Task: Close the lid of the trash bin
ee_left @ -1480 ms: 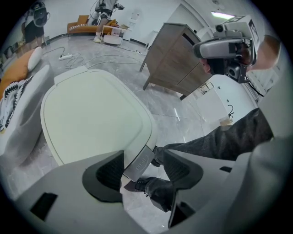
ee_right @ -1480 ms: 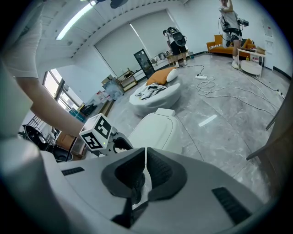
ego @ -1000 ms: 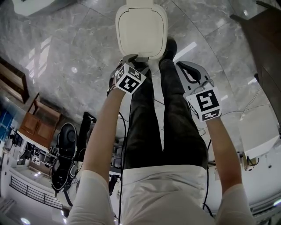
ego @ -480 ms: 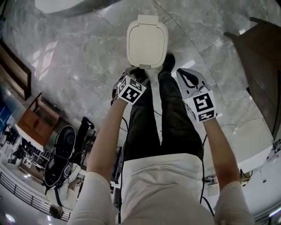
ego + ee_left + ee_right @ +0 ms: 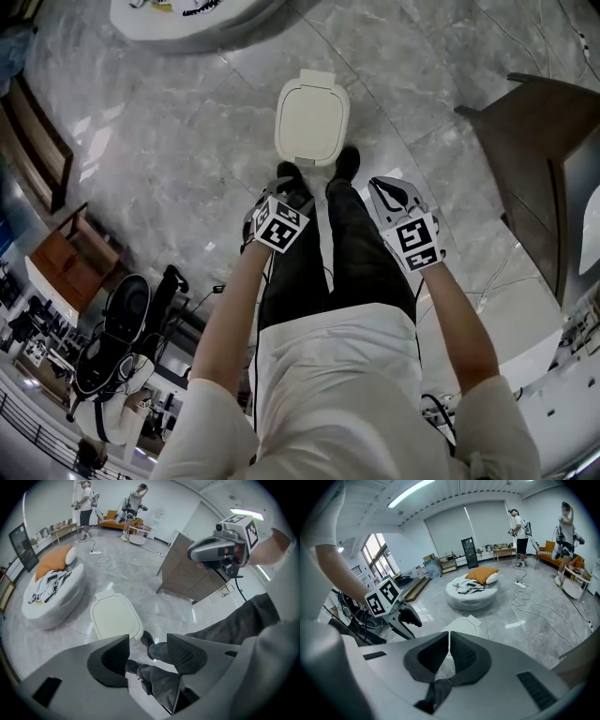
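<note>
— Two grippers in view. Left first?
— Left gripper point(image 5: 147, 654): jaws wide apart, grips nothing.
— Bin?
— Trash bin point(image 5: 312, 122) stands on grey floor point(image 5: 187, 141) just beyond shoes point(image 5: 345, 161), lid point(image 5: 116, 617) shut flat.
— Right?
— Right gripper point(image 5: 448, 654): jaws pressed nearly together, thin slit only, holds nothing.

**Over the bin, lid down**

I look steeply down past my own legs to the grey marble floor point(image 5: 169, 159). The cream trash bin point(image 5: 323, 157) stands just ahead of my shoes point(image 5: 345, 161), its lid point(image 5: 312, 117) lying flat and closed. My left tongs point(image 5: 279, 187) hang above my left foot, near the bin's closest edge. My right tongs point(image 5: 387, 190) are out past my right leg, clear of the bin. A dark wooden cabinet point(image 5: 534, 169) stands at the right, and a round white bed point(image 5: 187, 23) at the top.
</note>
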Demonstrator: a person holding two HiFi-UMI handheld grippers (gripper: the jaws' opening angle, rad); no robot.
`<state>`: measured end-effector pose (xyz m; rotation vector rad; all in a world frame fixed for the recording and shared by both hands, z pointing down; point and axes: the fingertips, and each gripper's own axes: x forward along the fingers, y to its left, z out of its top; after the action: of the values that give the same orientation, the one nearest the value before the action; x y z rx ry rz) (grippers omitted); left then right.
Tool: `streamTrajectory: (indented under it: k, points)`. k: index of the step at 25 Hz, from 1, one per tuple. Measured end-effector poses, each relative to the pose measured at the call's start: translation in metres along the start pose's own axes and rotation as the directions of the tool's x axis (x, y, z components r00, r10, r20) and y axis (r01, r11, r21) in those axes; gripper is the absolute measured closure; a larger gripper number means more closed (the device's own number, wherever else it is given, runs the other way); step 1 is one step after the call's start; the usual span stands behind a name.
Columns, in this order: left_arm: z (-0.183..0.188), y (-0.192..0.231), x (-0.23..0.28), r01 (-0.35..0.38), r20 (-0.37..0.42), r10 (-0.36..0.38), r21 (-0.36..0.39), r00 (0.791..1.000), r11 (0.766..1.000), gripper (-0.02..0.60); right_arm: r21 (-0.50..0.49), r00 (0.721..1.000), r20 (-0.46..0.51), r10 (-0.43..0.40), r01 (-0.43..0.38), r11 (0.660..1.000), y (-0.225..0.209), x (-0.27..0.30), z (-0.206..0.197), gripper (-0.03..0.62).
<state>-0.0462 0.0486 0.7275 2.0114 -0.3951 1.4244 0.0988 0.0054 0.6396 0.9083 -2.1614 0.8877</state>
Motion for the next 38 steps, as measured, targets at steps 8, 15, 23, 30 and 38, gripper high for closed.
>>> streamTrajectory:
  k: [8, 15, 23, 30, 38]
  points:
    - [0.005, -0.02, -0.055, -0.009, 0.094, 0.011, -0.027, 0.996, 1.0, 0.333, -0.032, 0.999, 0.027, -0.04, 0.041, 0.999, 0.005, -0.03, 0.03, 0.562]
    - [0.006, -0.022, -0.108, -0.055, 0.236, 0.074, -0.086, 0.969, 0.995, 0.379, -0.094, 0.997, 0.064, -0.04, 0.046, 0.995, 0.04, -0.046, 0.058, 0.562]
    - [-0.004, -0.029, -0.158, -0.084, 0.358, 0.122, -0.119, 0.926, 0.989, 0.393, -0.12, 0.993, 0.103, -0.055, 0.067, 0.991, 0.081, -0.069, 0.073, 0.562]
    - [-0.02, -0.037, -0.201, -0.113, 0.444, 0.169, -0.149, 0.88, 0.982, 0.414, -0.158, 0.989, 0.133, -0.068, 0.088, 0.984, 0.112, -0.091, 0.082, 0.562]
    - [-0.045, -0.057, -0.246, -0.132, 0.518, 0.214, -0.191, 0.828, 0.973, 0.437, -0.174, 0.98, 0.172, -0.097, 0.127, 0.976, 0.144, -0.121, 0.085, 0.562]
